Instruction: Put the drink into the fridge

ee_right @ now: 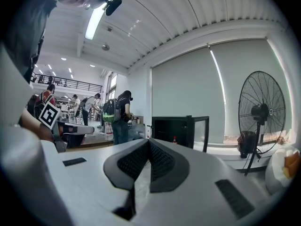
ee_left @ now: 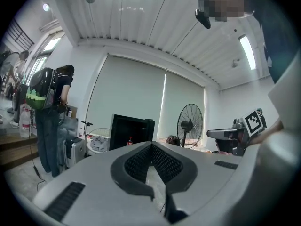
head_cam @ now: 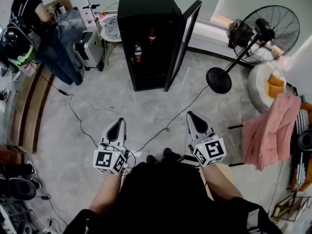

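Note:
A black fridge (head_cam: 146, 38) stands on the floor ahead with its glass door (head_cam: 185, 38) swung open to the right. Two dark drink bottles stand on its shelves, one with a red label (head_cam: 138, 51) and one higher up (head_cam: 152, 34). My left gripper (head_cam: 117, 123) and right gripper (head_cam: 191, 115) are held low in front of my body, well short of the fridge. Both are shut with nothing between the jaws. The left gripper view shows the fridge (ee_left: 131, 131) far off beyond the jaws (ee_left: 151, 147). In the right gripper view the fridge (ee_right: 176, 131) is equally distant past the jaws (ee_right: 149, 142).
A large standing fan (head_cam: 263, 33) is right of the fridge. A person with a backpack (head_cam: 29, 28) and a suitcase (head_cam: 90, 48) are at the left. A cable (head_cam: 165, 128) crosses the floor. A pink cloth (head_cam: 270, 130) hangs at the right.

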